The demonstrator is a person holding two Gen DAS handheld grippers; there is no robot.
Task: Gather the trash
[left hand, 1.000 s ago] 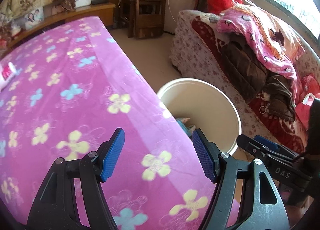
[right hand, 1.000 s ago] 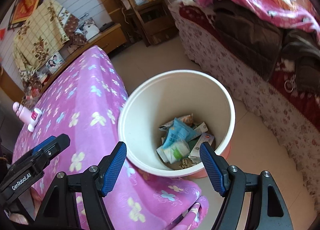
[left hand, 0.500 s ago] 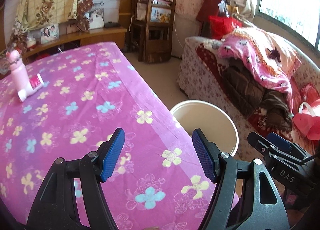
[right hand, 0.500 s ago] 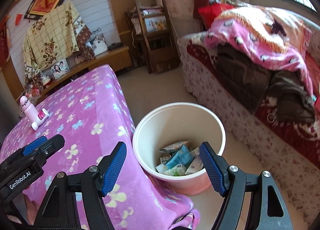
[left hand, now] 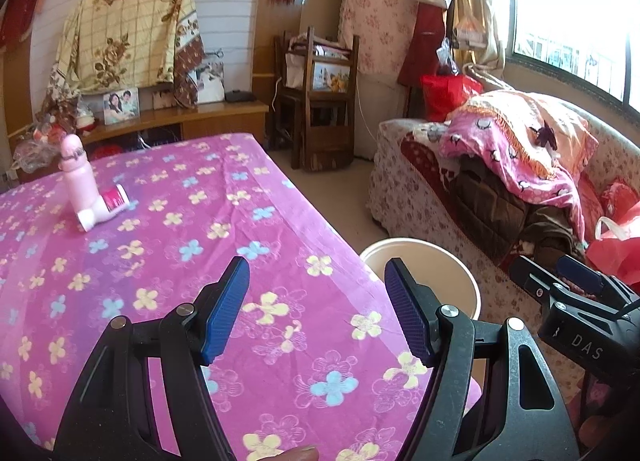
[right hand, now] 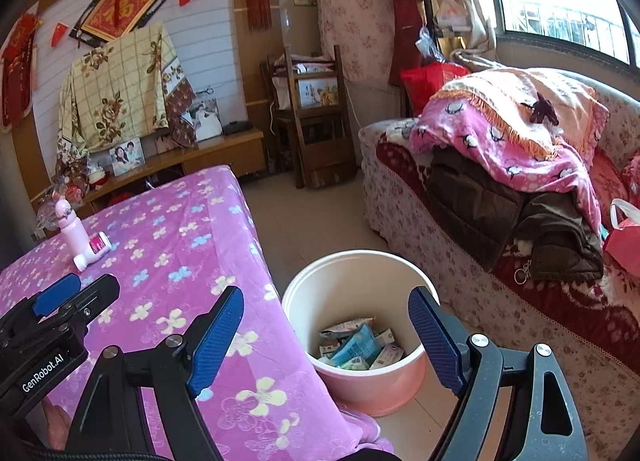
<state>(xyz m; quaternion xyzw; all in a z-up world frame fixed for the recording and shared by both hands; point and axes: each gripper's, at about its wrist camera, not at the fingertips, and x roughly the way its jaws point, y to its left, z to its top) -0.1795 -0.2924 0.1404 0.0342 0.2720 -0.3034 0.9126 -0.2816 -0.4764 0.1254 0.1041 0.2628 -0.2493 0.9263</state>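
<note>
A white and pink trash bucket (right hand: 384,377) stands on the floor by the table's right edge; it holds several wrappers and packets (right hand: 356,345). Its rim also shows in the left wrist view (left hand: 420,249). My right gripper (right hand: 326,337) is open and empty, raised above and in front of the bucket. My left gripper (left hand: 318,309) is open and empty above the pink flowered tablecloth (left hand: 168,261). A pink bottle (left hand: 78,177) stands at the table's far left with a small pink-capped item (left hand: 108,205) lying against it.
A sofa (right hand: 500,229) piled with blankets and clothes stands to the right of the bucket. A wooden chair (right hand: 312,121) and a low cabinet (right hand: 208,153) stand at the back. A red bag (left hand: 616,249) lies at the right.
Both grippers have risen and pulled back from the bucket. The bucket looks smaller and more of the room and table shows. Both stay open and empty.
</note>
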